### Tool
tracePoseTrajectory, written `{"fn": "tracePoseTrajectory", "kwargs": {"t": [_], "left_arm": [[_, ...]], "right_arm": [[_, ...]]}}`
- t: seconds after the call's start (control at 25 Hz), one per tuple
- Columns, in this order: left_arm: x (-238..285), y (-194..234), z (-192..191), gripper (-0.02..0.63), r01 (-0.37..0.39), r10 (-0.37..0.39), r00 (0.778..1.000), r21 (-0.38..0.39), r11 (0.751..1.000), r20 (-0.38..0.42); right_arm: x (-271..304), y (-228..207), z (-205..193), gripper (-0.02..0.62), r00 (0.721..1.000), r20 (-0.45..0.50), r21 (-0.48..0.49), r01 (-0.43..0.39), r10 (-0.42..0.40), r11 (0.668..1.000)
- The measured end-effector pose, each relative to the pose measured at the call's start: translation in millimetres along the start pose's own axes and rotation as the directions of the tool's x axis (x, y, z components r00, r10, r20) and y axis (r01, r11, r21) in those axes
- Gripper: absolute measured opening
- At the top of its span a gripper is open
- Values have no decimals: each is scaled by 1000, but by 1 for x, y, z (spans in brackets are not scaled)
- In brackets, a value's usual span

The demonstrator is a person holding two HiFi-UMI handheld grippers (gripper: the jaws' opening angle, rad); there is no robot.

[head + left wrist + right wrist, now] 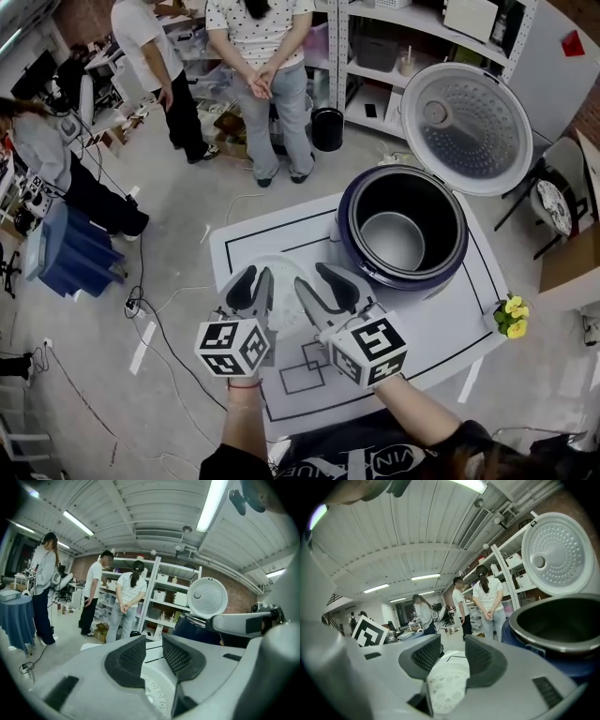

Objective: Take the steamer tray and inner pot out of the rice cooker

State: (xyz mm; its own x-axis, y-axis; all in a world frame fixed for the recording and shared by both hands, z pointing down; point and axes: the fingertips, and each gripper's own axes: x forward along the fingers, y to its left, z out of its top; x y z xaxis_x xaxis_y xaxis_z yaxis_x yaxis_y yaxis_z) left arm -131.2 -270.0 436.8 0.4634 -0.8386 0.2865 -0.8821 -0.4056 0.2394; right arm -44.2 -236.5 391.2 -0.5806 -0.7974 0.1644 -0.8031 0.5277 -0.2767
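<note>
White steamer tray (447, 686) — round, perforated, dark inner pot (394, 239)

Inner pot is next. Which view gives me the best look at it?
The head view: it looks straight down into the inner pot, showing its walls and bare floor inside the rice cooker. The right gripper view catches only the dark opening from the side. The left gripper view shows just the cooker's outside.

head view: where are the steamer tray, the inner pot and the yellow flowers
steamer tray (281, 277), head view, on its white face near the far rim
inner pot (393, 241), head view, on its bare metal floor
yellow flowers (513, 312), head view, on the blooms
</note>
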Motion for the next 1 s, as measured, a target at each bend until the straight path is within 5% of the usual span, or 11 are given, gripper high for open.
{"fn": "tracePoseTrajectory", "kwargs": {"t": [0.36,1.0], "left_arm": [[14,-52,26,94,101,-101,994,16,995,39],[49,-123,49,94,234,-236,970,41,971,60]], "right_arm": [[-34,-23,32,147,996,66,-23,58,-57,998],[-114,-123,62,147,955,118,-10,276,-273,961]]}}
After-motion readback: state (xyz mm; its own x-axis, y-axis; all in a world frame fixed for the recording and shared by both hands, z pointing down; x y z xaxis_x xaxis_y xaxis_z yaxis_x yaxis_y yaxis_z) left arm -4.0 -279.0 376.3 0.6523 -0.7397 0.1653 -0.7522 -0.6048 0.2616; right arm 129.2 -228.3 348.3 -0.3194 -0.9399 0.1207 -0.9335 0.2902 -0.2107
